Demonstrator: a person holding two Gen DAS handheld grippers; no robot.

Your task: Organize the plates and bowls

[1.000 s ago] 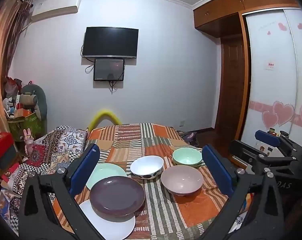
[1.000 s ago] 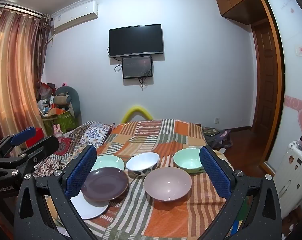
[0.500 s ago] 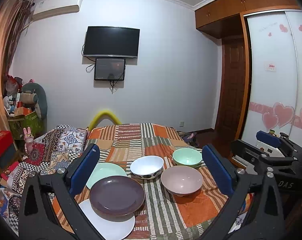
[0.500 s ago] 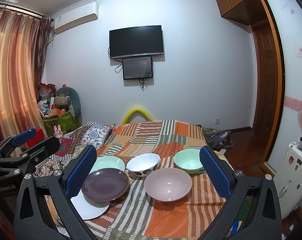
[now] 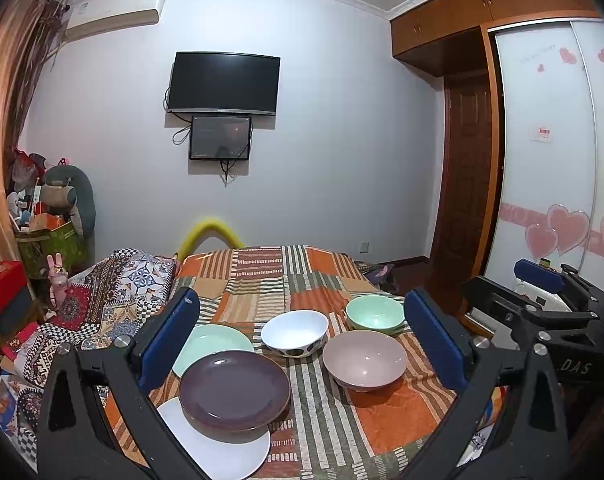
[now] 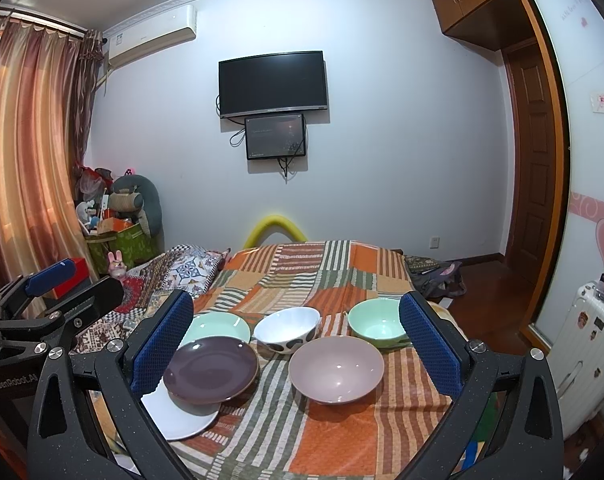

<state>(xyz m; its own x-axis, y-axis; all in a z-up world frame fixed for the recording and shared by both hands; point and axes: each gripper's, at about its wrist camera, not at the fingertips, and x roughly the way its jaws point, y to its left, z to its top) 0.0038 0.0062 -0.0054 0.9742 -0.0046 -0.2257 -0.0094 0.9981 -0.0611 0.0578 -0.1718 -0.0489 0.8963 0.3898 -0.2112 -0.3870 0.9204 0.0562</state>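
On a striped orange cloth point(image 5: 285, 276) lie a purple plate point(image 5: 234, 388) overlapping a white plate point(image 5: 237, 452), and a mint plate point(image 5: 213, 342) behind them. To the right stand a white spotted bowl point(image 5: 294, 332), a pink bowl point(image 5: 364, 358) and a mint bowl point(image 5: 374, 314). My left gripper point(image 5: 302, 340) hovers open in front of them, holding nothing. In the right wrist view my right gripper point(image 6: 295, 344) is also open and holds nothing, over the purple plate point(image 6: 210, 368), pink bowl point(image 6: 336, 368), white bowl point(image 6: 286, 328), mint bowl point(image 6: 376, 322) and mint plate point(image 6: 217, 324).
A patterned blanket point(image 5: 113, 284) lies left of the cloth. Cluttered boxes and toys point(image 5: 45, 232) stand at the far left, a wardrobe point(image 5: 550, 184) and door at the right, a white suitcase point(image 6: 582, 344) by it. A yellow foam arch point(image 5: 209, 232) rises behind the table.
Both views have shifted very slightly; the dishes and both grippers stay as they were, open and holding nothing.
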